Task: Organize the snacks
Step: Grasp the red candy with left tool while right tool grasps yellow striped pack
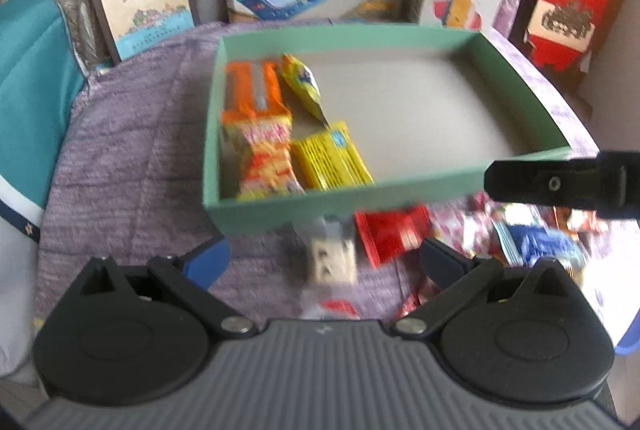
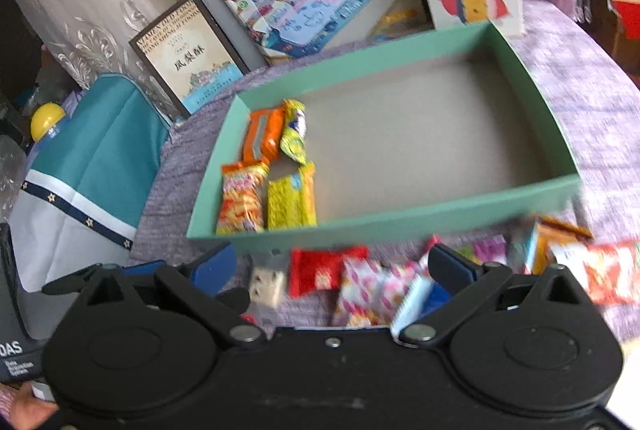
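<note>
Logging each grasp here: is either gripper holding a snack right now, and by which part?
Nothing is held. The left gripper and right gripper are both open, with loose snacks lying beyond them on the cloth.

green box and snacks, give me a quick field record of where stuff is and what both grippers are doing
container: green box on purple cloth
inside box: four packets in its left part, orange packet, yellow packet
outside box: loose snacks in front, red packet
left gripper: open, holding nothing
right gripper: open, holding nothing
</note>
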### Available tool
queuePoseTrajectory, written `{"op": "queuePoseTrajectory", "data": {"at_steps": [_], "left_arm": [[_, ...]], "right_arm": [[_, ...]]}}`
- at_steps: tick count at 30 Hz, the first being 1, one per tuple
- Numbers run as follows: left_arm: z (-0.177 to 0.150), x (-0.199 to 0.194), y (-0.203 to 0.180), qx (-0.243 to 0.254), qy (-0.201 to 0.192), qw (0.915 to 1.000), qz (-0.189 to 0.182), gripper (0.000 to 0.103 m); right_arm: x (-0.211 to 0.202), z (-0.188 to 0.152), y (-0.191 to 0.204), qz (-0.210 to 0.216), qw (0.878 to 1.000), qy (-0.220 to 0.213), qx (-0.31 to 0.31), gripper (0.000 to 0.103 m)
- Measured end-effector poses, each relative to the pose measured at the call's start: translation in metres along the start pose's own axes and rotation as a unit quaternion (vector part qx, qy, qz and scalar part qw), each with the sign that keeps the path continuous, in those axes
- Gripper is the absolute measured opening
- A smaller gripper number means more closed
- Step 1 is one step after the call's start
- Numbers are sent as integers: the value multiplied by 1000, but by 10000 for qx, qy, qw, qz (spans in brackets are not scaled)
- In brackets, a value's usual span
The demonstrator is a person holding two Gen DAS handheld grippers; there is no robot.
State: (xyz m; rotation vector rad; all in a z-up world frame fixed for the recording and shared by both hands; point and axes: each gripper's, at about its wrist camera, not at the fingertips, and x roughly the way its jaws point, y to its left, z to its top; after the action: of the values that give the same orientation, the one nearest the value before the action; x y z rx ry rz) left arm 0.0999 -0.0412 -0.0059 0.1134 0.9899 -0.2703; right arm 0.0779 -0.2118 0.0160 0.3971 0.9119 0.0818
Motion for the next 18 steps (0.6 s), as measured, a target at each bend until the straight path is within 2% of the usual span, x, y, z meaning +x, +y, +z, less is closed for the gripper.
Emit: {"op": "queuePoseTrajectory", "data": {"at_steps": [11, 15, 18], "left_arm": [[-42, 5, -26, 324, 323, 9989, -117, 103], [-51, 5, -28, 371, 336, 9987, -90, 103], [-55, -1, -20, 220, 177, 9996, -68, 103]], "right_arm": [[-16, -43, -27, -5, 9989, 274, 379, 103], [-18, -59, -39, 23, 9961, 401, 780, 103], [-18, -72, -45, 35, 9935, 524, 1014, 93]]}}
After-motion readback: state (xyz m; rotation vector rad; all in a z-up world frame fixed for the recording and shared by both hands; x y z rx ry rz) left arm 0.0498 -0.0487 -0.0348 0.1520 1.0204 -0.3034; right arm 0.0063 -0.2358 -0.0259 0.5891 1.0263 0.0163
